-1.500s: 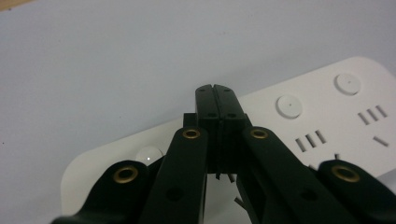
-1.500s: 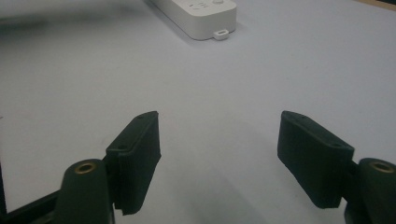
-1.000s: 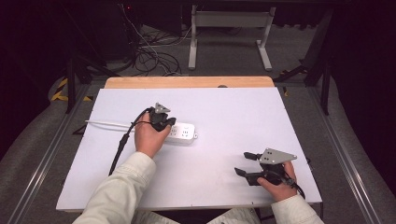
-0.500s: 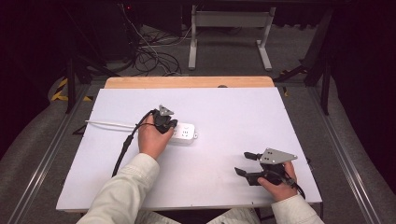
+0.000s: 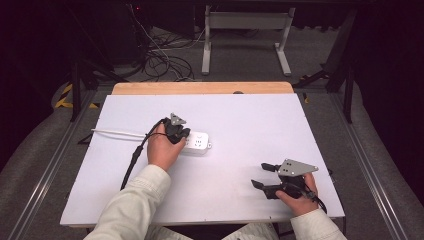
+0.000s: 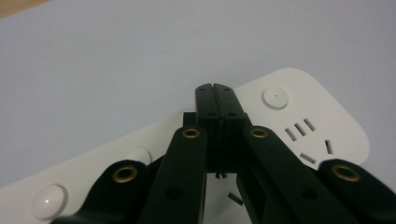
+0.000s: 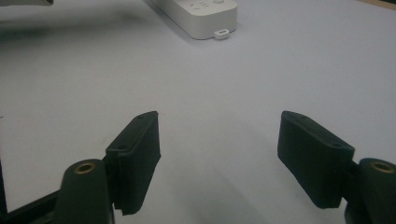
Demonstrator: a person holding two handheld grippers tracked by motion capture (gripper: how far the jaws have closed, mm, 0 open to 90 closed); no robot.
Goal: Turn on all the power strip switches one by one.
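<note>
Two grippers: left gripper (image 6: 217, 91) closed empty over power strip (image 6: 299, 112), right gripper (image 7: 219, 163) wide, empty.

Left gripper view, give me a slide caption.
Shut left gripper poised over a white power strip on the white table.

The power strip (image 6: 299, 112) looks like smooth, glossy white plastic — lying on a matt white table sheet (image 5: 250, 125) — beside a bare wooden edge (image 5: 200, 88).

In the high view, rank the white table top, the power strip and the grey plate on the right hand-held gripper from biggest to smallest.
1. White table top, by far the largest.
2. Power strip, partly covered by the left hand-held gripper.
3. Grey plate on the right hand-held gripper, close to the strip's visible part, so ranks 2 and 3 are unsure.
</note>
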